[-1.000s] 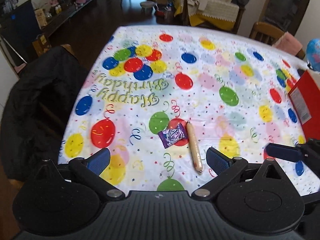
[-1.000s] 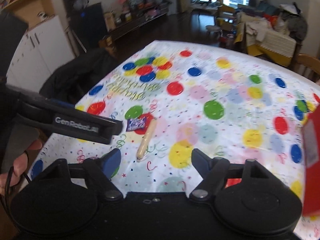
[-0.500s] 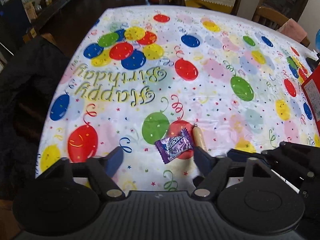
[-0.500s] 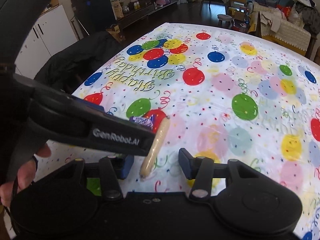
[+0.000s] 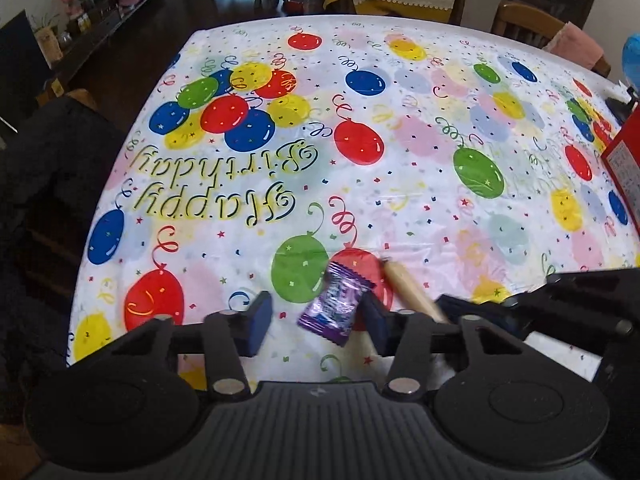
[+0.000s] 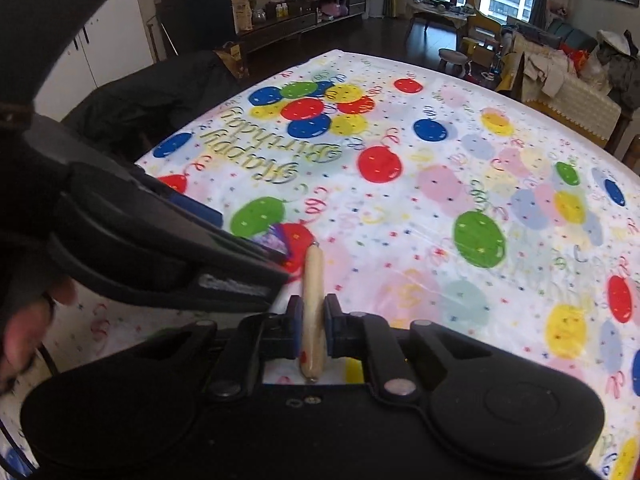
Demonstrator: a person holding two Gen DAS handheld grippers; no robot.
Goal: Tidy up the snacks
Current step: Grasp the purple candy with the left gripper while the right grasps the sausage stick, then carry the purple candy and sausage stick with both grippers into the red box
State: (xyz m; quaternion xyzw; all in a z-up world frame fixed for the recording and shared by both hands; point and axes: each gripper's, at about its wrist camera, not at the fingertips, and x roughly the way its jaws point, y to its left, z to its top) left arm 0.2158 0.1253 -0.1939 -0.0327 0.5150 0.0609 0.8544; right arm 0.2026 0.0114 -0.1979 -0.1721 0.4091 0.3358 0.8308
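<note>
Your right gripper [image 6: 311, 328] is clamped on the tan sausage stick [image 6: 312, 308], which runs lengthwise between its blue pads, its far end pointing ahead over the balloon tablecloth [image 6: 420, 184]. Your left gripper [image 5: 316, 322] has its jaws spread, with the purple candy wrapper [image 5: 334, 306] between the pads [image 5: 258, 322], nearer the right one. A red box [image 5: 626, 172] stands well off to its right.

My right tongs [image 6: 312, 326], wide apart a second ago, have closed on the sausage stick [image 6: 313, 312]. My left tongs [image 5: 316, 320] have come down and narrowed around the purple candy wrapper [image 5: 334, 306] (now tilted up off the counter [image 5: 400, 168], touching the right pad, gap on the left).
</note>
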